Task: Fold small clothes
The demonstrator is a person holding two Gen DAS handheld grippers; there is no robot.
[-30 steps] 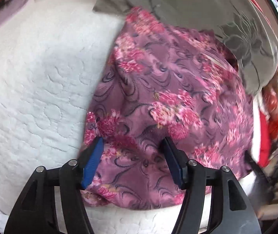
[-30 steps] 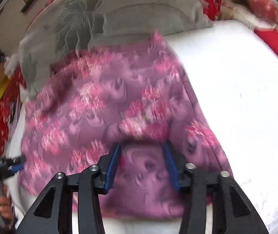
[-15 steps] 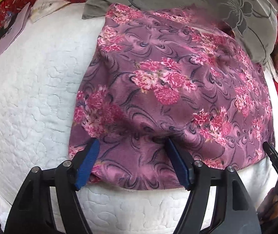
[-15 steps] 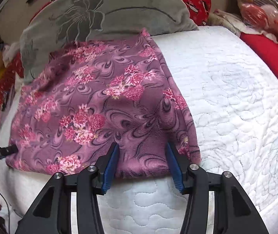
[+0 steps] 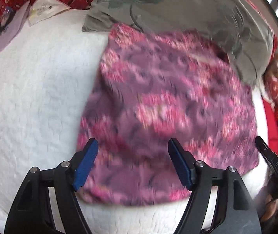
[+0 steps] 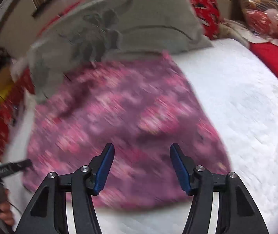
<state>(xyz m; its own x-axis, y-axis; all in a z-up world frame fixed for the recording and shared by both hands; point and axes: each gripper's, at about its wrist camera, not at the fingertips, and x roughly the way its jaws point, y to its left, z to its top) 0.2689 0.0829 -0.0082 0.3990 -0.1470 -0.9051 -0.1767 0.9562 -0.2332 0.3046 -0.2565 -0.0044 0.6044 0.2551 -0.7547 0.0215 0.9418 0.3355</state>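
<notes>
One floral garment (image 5: pixel 168 113) – two hand-held grippers above, right one's jaws opening

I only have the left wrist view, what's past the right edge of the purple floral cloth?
Observer: Bare white quilted bedspread, with a red fabric beyond it.
Operator: Is the right gripper gripping the cloth?
Observer: No. The right gripper has its jaws opening, with the purple floral cloth lying flat below them, not pinched.
Operator: Anything at the far right corner?
Observer: A clear plastic bag with reddish and pale contents, too blurred to identify.
</notes>
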